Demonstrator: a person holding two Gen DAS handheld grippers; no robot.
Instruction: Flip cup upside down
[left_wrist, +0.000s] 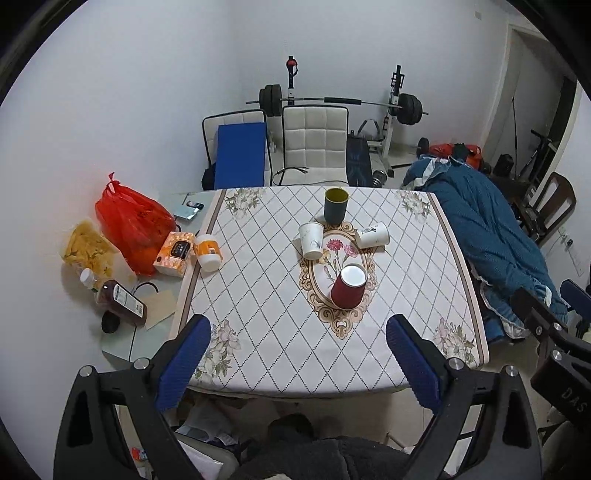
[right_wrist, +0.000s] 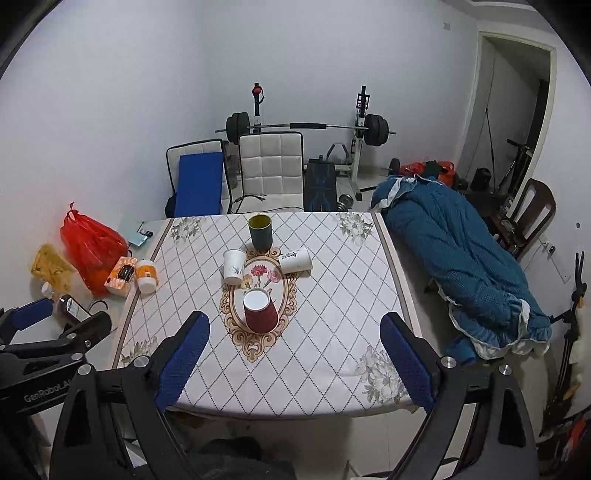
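I read "GenRobot.AI" on the left gripper (right_wrist: 55, 332) body, "DAS" on the right gripper (left_wrist: 546, 332) body.

Both wrist cams sit back off the table's (left_wrist: 258, 280) near edge, looking toward 12 o'clock, sharing the whole tabletop.

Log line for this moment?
left gripper: open, empty | right gripper: open, empty | red cup: upside down | dark cup: upright
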